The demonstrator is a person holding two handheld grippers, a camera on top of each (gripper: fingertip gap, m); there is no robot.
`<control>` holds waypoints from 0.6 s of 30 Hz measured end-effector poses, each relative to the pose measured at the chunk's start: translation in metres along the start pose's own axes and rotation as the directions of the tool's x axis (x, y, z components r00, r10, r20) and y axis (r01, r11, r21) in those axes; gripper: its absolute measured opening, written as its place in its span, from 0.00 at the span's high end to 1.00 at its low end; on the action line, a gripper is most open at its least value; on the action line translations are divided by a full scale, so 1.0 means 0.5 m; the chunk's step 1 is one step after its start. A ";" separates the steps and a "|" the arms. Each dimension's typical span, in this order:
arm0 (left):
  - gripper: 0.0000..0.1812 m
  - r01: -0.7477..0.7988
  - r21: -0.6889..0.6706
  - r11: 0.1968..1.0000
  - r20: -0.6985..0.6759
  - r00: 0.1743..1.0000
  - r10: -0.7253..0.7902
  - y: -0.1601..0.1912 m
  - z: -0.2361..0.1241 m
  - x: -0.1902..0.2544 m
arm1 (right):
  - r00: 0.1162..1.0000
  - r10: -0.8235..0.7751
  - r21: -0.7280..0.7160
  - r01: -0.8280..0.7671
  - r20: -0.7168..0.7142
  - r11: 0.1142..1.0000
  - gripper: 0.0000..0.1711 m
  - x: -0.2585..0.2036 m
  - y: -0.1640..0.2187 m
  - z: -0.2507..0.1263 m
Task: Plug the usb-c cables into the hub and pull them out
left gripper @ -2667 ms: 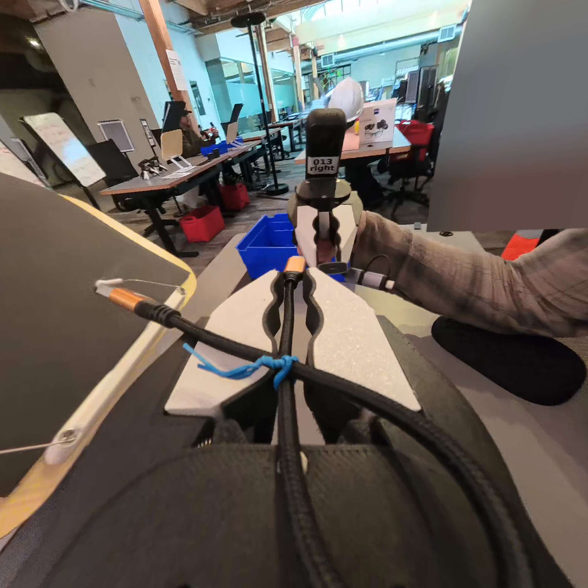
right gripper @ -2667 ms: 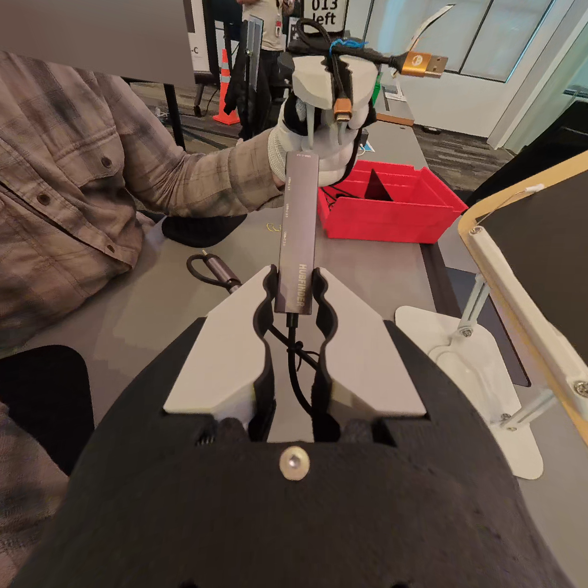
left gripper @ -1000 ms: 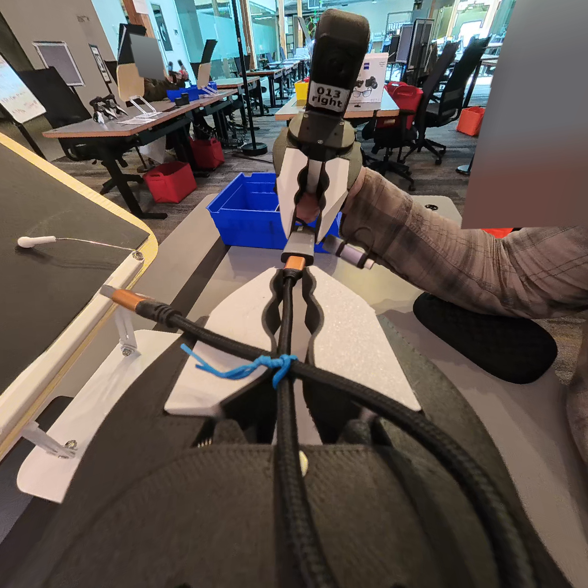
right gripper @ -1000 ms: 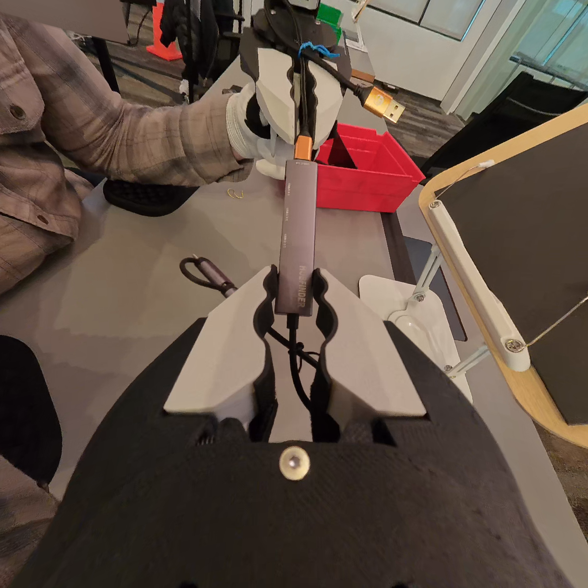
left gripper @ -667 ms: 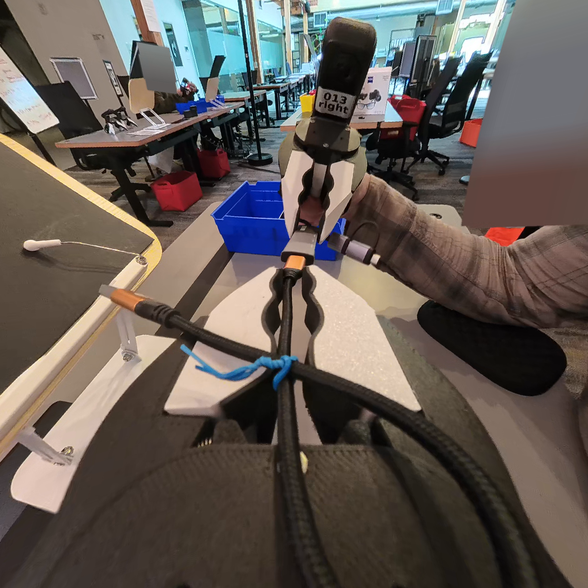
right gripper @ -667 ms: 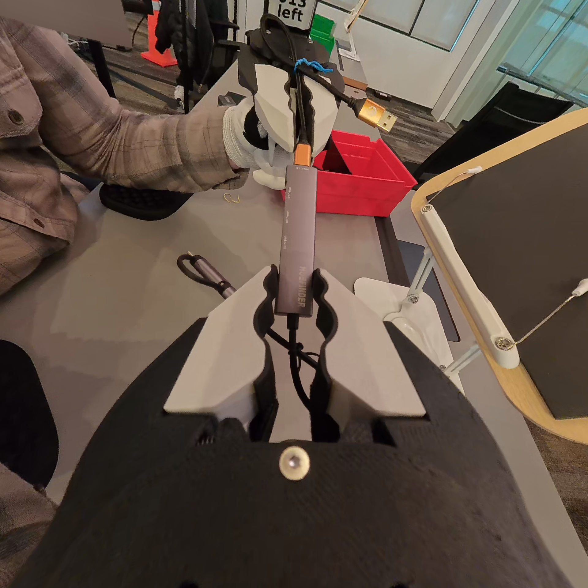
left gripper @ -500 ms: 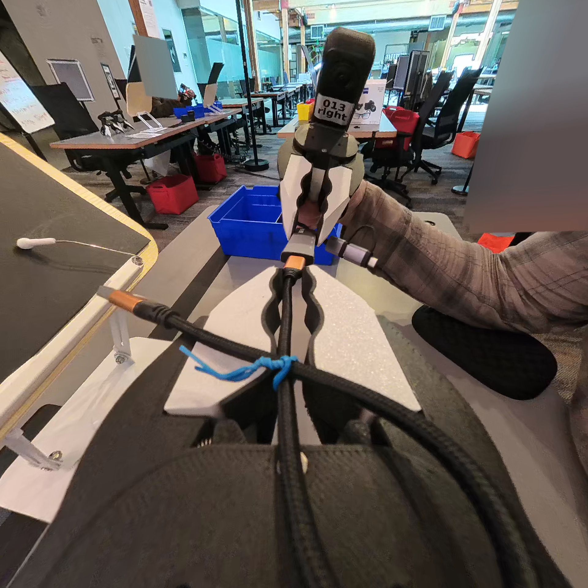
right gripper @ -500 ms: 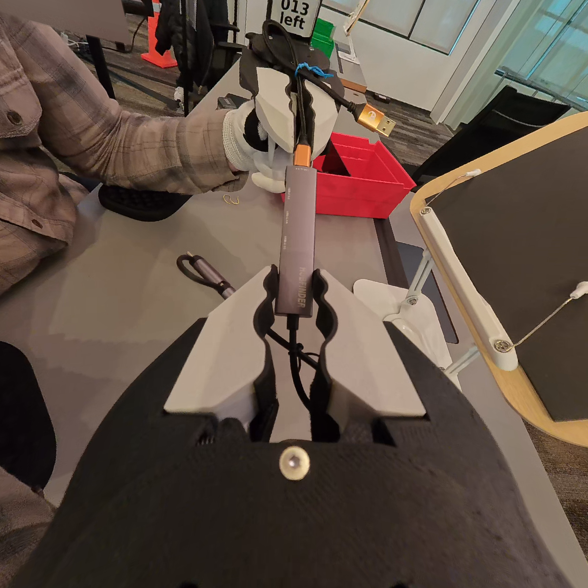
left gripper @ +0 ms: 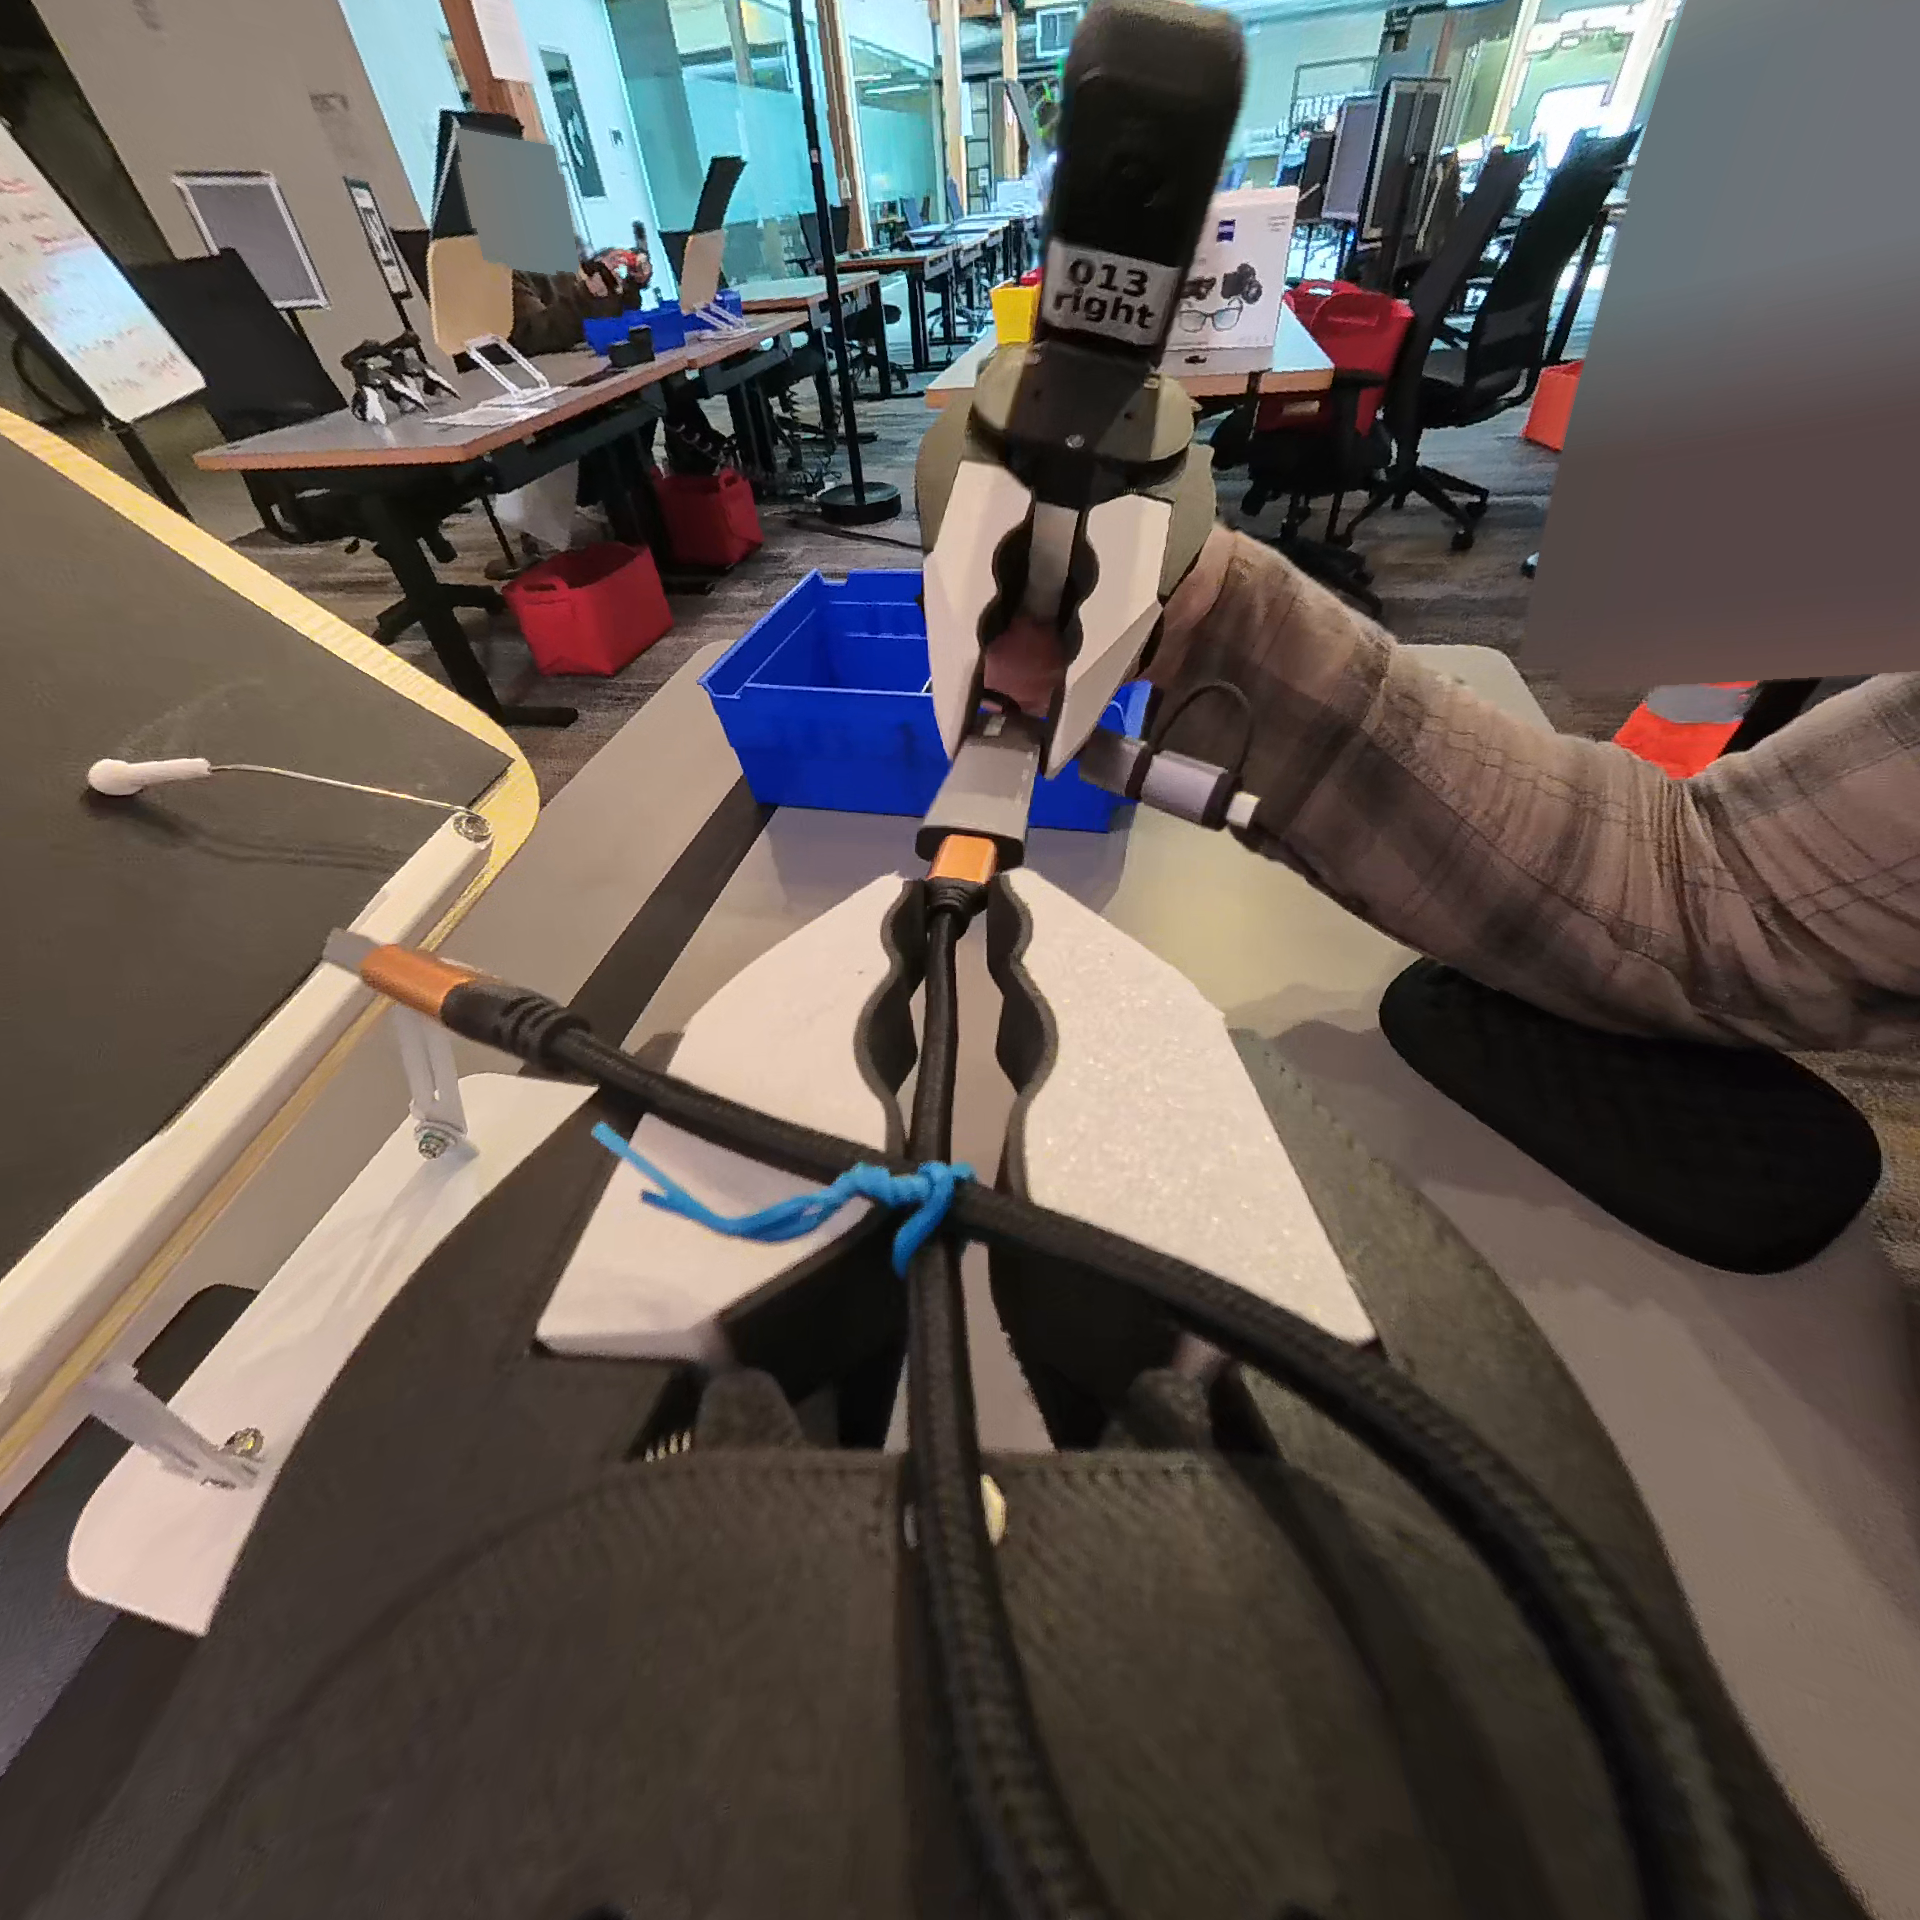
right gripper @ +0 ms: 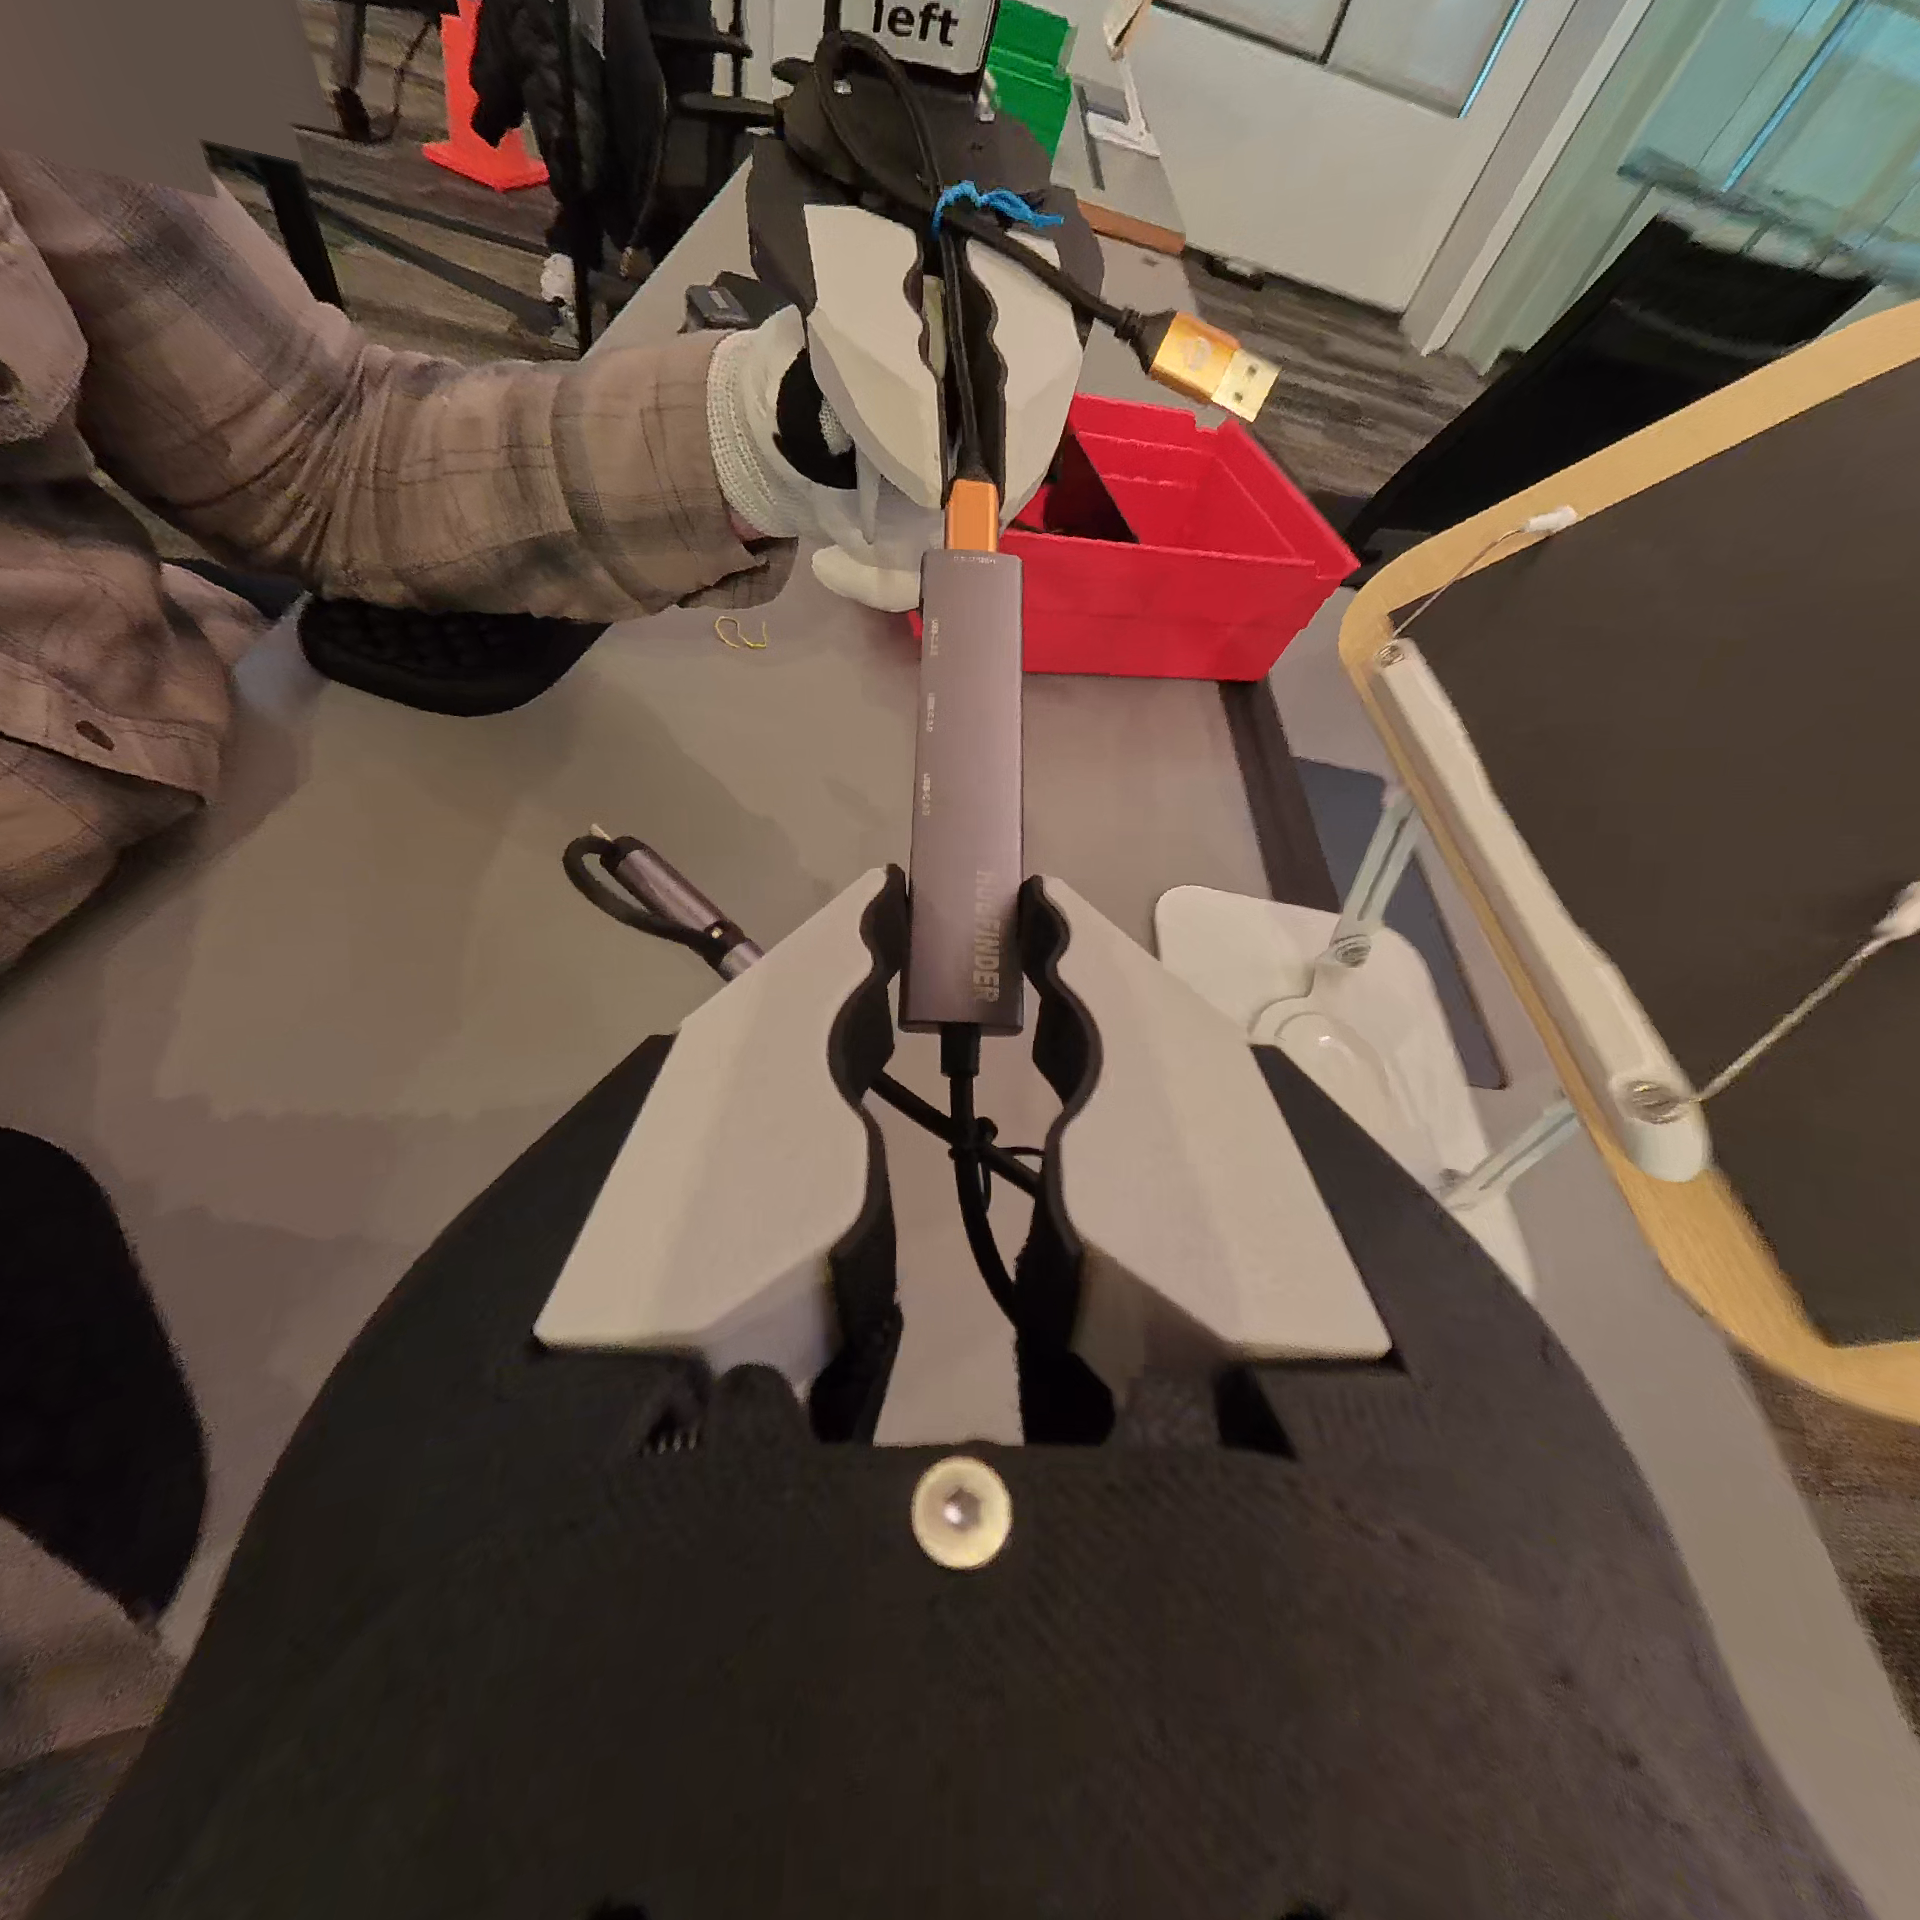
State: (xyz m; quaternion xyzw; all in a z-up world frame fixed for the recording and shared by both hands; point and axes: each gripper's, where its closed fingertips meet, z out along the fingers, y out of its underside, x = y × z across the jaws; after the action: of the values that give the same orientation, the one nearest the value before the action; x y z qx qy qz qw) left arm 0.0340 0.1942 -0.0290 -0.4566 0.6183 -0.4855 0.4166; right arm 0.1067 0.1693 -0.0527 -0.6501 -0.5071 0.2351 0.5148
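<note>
My left gripper (left gripper: 951, 894) is shut on a black braided cable (left gripper: 935, 1039) just behind its orange plug (left gripper: 961, 860). The plug sits in the end of the grey hub (left gripper: 982, 790), which my right gripper (left gripper: 1023, 727) holds opposite. In the right wrist view my right gripper (right gripper: 961, 894) is shut on the hub (right gripper: 966, 769) near its cord end, and the orange plug (right gripper: 971, 514) meets the hub's far end, held by the left gripper (right gripper: 961, 457). The cable's other gold plug (right gripper: 1210, 366) hangs free, tied back with a blue tie (left gripper: 904, 1195).
A blue bin (left gripper: 831, 696) stands behind the hub in the left wrist view, a red bin (right gripper: 1164, 551) in the right wrist view. A black tilted board on a white stand (right gripper: 1662, 852) is close by. The hub's own grey plug (right gripper: 675, 914) lies on the grey table (right gripper: 468, 883). Black wrist pads lie on the table. The gap from one gripper's tips to the other's is roughly 9 centimetres.
The grippers have closed the gap: 2.7 s ago the orange plug was apart from the hub, and since one second ago it sits in the hub's end. Both grippers have stayed shut.
</note>
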 end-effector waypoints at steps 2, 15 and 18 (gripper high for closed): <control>0.93 -0.018 -0.026 0.999 -0.017 1.000 0.018 0.007 0.001 0.006 | 0.998 0.043 -0.031 -0.042 0.040 0.999 0.89 -0.009 0.013 0.005; 1.00 -0.125 -0.113 0.986 -0.252 0.963 0.093 0.044 -0.011 0.085 | 0.890 0.213 -0.178 -0.152 0.403 0.972 0.71 -0.108 0.051 0.164; 1.00 -0.112 -0.138 0.984 -0.245 0.966 0.076 0.063 -0.009 0.074 | 0.850 0.233 -0.179 -0.167 0.472 0.970 0.77 -0.125 0.062 0.203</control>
State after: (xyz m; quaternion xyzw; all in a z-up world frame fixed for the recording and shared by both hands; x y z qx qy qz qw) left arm 0.0160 0.1630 -0.0618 -0.3950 0.7199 -0.4685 0.3259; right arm 0.0120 0.1578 -0.1307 -0.6509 -0.5646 0.4106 0.2984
